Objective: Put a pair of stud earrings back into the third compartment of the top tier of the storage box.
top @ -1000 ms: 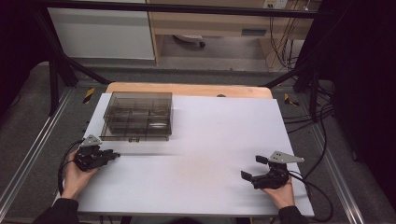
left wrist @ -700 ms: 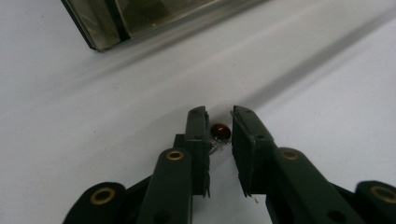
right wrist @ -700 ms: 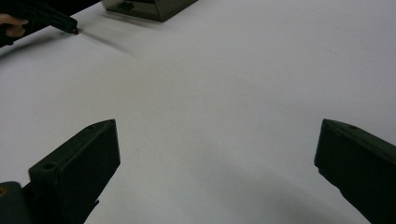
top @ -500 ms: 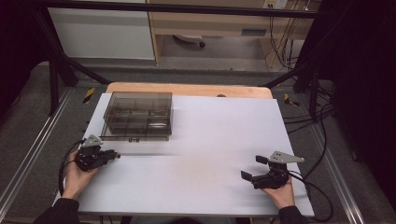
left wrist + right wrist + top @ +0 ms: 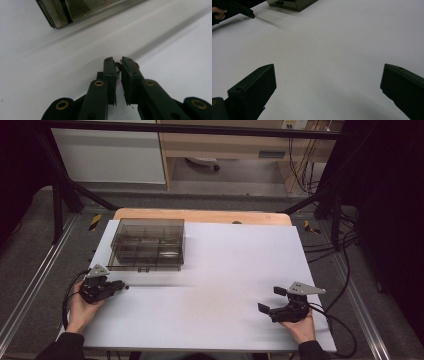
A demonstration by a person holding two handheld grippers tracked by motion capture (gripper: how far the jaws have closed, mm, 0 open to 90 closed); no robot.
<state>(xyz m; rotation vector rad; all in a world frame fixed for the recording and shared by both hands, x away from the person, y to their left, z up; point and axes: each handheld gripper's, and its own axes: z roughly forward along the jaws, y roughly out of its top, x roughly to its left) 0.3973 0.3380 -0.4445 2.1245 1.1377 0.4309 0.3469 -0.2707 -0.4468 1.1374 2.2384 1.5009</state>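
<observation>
the clear box (image 5: pixel 147 244) is seen at one o'clock from the left tongs (image 5: pixel 121 284), nearly closed on a small part (image 5: pixel 119 67); the right tongs (image 5: pixel 270 300) are held apart.

A compartment box (image 5: pixel 147 244) is set on the table (image 5: pixel 225 270) in its far-left part, near the far edge. The left gripper (image 5: pixel 121 285) is placed at the near-left edge, just before the box's near-left corner and apart from it. A small part (image 5: pixel 119 67) is seen between the left gripper's fingertips (image 5: pixel 110 65), low over the table surface; in the left gripper view the box corner lies beyond and to the left. The right gripper (image 5: pixel 271 300) is placed at the near-right edge, well apart from the box and from the left gripper. Bare table surface lies between the two grippers. Cables (image 5: pixel 345 245) are located beside the table's right edge.
</observation>
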